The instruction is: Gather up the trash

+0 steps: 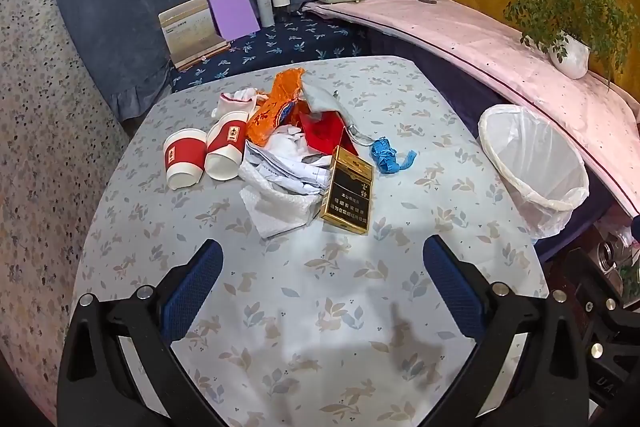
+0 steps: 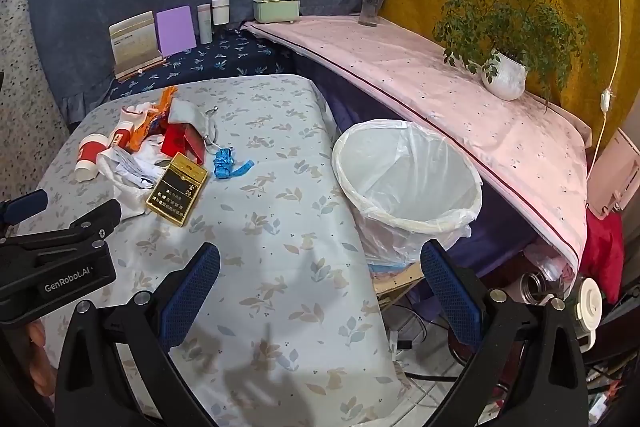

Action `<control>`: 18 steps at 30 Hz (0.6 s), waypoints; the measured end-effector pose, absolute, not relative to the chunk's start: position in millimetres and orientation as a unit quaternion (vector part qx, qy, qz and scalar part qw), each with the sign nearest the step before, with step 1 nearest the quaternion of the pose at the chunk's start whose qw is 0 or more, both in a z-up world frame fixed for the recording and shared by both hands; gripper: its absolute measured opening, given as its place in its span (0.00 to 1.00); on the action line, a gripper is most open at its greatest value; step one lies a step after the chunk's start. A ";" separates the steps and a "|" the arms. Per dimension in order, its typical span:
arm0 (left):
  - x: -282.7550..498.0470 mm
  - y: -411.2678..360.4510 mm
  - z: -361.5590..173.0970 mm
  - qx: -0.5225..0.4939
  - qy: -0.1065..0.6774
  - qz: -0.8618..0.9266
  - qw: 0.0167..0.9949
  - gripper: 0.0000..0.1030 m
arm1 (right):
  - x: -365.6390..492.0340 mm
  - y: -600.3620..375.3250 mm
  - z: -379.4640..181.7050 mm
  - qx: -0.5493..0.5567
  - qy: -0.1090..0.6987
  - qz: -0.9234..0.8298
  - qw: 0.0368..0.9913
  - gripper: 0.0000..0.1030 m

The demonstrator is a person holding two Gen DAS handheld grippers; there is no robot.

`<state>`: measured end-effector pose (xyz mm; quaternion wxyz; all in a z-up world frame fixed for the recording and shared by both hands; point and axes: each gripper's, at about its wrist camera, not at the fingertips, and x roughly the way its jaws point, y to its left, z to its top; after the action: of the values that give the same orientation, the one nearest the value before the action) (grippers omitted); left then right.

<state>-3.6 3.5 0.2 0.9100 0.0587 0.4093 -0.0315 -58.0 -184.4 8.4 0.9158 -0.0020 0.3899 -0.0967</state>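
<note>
Left claw (image 1: pixel 322 269) and right claw (image 2: pixel 320 269) both gape wide, empty, over bare counter (image 1: pixel 280 307). Trash pile (image 1: pixel 288 155) sits mid-frame (nothing binned yet); next, I judge, reach it, then the bin (image 2: pixel 408 183).

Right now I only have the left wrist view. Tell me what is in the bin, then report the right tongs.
Observer: The bin shows only its white liner inside. I see no trash in it.
Operator: Now the right tongs.
Observer: The right tongs are open with nothing between them, over the table by its edge on the bin's side.
Operator: Name the closest trash to them.
Observer: The gold cigarette box, at the near end of the pile.
</note>
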 end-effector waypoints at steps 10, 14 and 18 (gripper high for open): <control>-4.7 2.6 0.8 0.063 0.406 -0.030 0.911 0.93 | -59.4 -180.5 9.3 -0.001 0.385 -0.089 0.919 0.93; -4.9 2.6 1.9 0.063 0.405 -0.030 0.912 0.93 | -59.5 -180.5 9.9 -0.001 0.383 -0.089 0.919 0.93; -4.8 1.9 2.6 0.062 0.404 -0.032 0.912 0.93 | -59.6 -180.7 9.9 -0.001 0.384 -0.089 0.919 0.93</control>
<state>-4.8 1.9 2.6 0.9120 0.0621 0.4042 -0.0325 -59.6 -180.7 9.9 0.9191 -0.0014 0.3837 -0.0893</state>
